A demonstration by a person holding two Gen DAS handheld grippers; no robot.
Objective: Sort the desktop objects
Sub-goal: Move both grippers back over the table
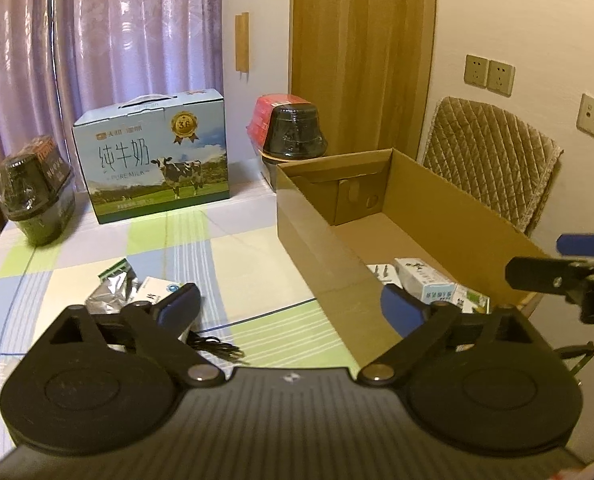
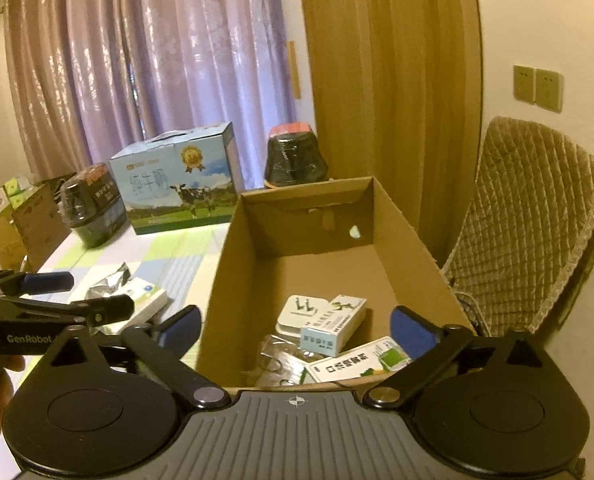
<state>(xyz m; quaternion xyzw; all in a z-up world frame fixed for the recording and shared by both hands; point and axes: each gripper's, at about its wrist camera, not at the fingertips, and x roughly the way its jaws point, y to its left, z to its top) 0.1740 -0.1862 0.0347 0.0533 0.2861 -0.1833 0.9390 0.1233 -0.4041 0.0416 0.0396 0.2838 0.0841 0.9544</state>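
Both the left gripper (image 1: 291, 300) and right gripper (image 2: 297, 322) hover spread and empty, the cardboard box (image 2: 409, 232) collecting sorted packets while a white carton (image 1: 153, 294) awaits pickup.

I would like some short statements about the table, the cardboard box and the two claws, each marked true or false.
1. Both claws are open and hold nothing. True: the left claw and the right claw have their fingers spread wide.
2. The cardboard box is empty. False: several small packages lie at its near end.
3. The milk carton stands inside the cardboard box. False: it stands on the tablecloth, left of the box.
4. A silver foil packet lies on the tablecloth, outside the box. True.
5. A black cable lies on the tablecloth. True.
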